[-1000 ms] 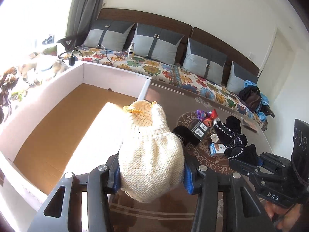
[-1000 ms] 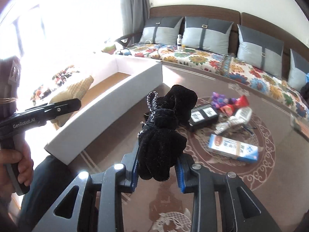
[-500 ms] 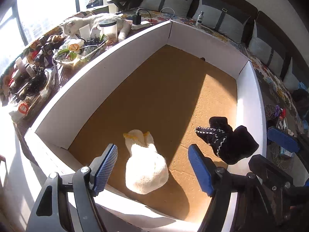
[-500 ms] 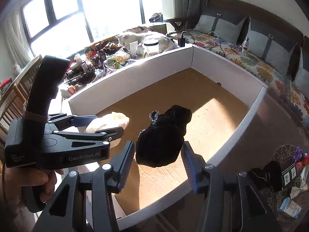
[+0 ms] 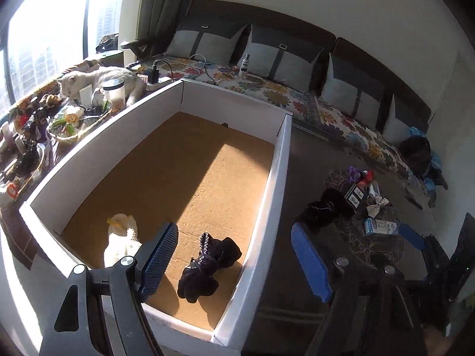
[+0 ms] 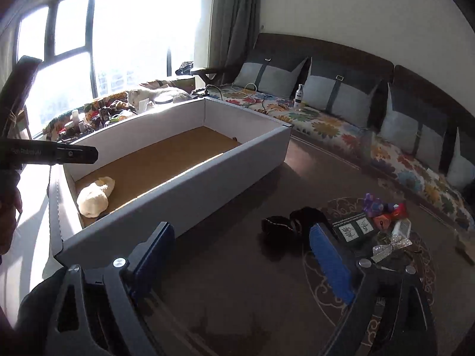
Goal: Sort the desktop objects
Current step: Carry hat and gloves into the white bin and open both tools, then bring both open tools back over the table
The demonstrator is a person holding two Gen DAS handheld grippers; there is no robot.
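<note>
Both grippers are released: the left gripper [image 5: 234,255] hangs above the black sock [image 5: 207,267] and cream sock [image 5: 121,243] (both inside the box [image 5: 282,160]); beyond the right gripper [image 6: 243,261], another black sock [image 6: 285,225] lies on the counter [image 6: 237,296].

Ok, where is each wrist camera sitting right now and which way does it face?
Left wrist: behind the open left gripper, over the white box, looking down at the black sock and cream sock; right gripper at right edge.
Right wrist: behind the open right gripper, low over the table, facing the sofa; left gripper at left.
Shared: box, cream sock, sofa.
</note>
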